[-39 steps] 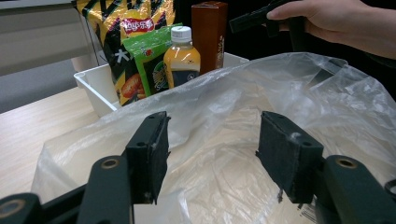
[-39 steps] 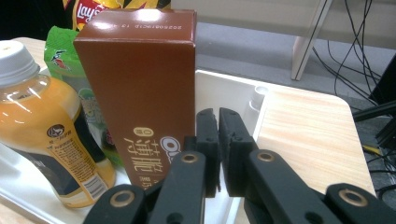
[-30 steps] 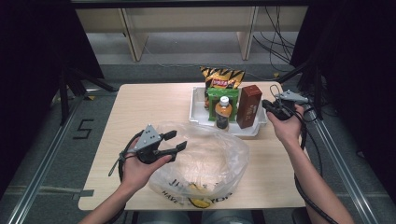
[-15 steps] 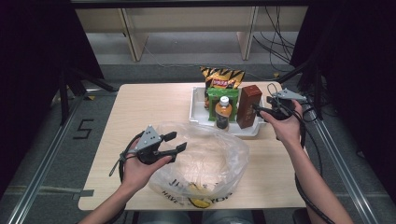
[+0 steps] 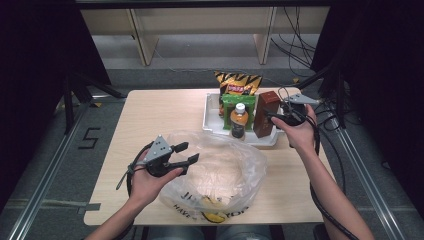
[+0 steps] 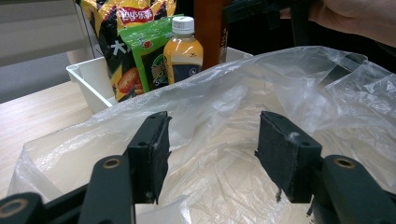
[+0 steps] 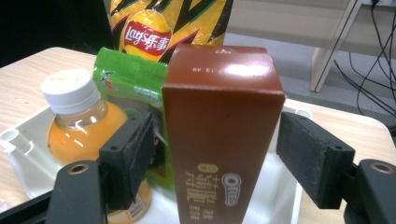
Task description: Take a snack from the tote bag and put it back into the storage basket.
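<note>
The right hand-held gripper (image 7: 215, 154) has just been opening; its jaws stand spread on either side of the brown Oreo box (image 7: 223, 140), not touching it. The box stands upright in the white tray (image 5: 212, 112) at the counter's far right. The left hand-held gripper (image 5: 186, 153), jaws spread, hovers at the clear plastic bag (image 5: 225, 175) near the front.

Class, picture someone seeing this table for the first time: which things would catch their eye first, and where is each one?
The brown box stands upright in the white tray at the table's far side, framed by the right gripper, whose jaws have just been opening and stand clear of it. Nearer, the clear plastic bag billows open under the left gripper. A bright chip bag leans behind the tray's other snacks.
</note>
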A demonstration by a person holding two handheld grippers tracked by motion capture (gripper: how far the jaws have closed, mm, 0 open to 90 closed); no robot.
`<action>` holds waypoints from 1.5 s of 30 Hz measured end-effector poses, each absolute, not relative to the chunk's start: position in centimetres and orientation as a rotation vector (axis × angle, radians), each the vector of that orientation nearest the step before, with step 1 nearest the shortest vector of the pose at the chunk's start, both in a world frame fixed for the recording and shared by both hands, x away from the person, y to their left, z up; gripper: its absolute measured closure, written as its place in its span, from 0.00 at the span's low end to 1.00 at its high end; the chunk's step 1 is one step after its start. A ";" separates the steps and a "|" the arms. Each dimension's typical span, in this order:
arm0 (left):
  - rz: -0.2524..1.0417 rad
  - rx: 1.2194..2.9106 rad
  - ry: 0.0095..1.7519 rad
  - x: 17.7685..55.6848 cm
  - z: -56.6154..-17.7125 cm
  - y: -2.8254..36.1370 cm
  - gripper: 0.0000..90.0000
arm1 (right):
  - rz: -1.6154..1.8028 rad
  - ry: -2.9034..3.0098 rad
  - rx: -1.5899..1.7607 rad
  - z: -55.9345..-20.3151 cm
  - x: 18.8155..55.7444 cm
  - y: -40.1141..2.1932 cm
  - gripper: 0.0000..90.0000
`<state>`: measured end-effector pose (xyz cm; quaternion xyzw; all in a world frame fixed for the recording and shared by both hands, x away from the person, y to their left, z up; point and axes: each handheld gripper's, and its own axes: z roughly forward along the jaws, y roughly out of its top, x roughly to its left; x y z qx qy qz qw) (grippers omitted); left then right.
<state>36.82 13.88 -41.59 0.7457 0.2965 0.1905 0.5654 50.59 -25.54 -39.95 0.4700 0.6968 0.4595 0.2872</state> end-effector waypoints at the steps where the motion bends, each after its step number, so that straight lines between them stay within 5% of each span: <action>1: 0.450 1.757 0.698 36.8 -41.6 13.9 0.48 | 1.222 1.869 1.231 -39.9 50.8 -25.6 0.31; 45: 0.458 1.776 0.736 36.6 -42.7 15.3 0.47 | 1.154 1.786 1.309 -40.9 51.1 -24.1 0.42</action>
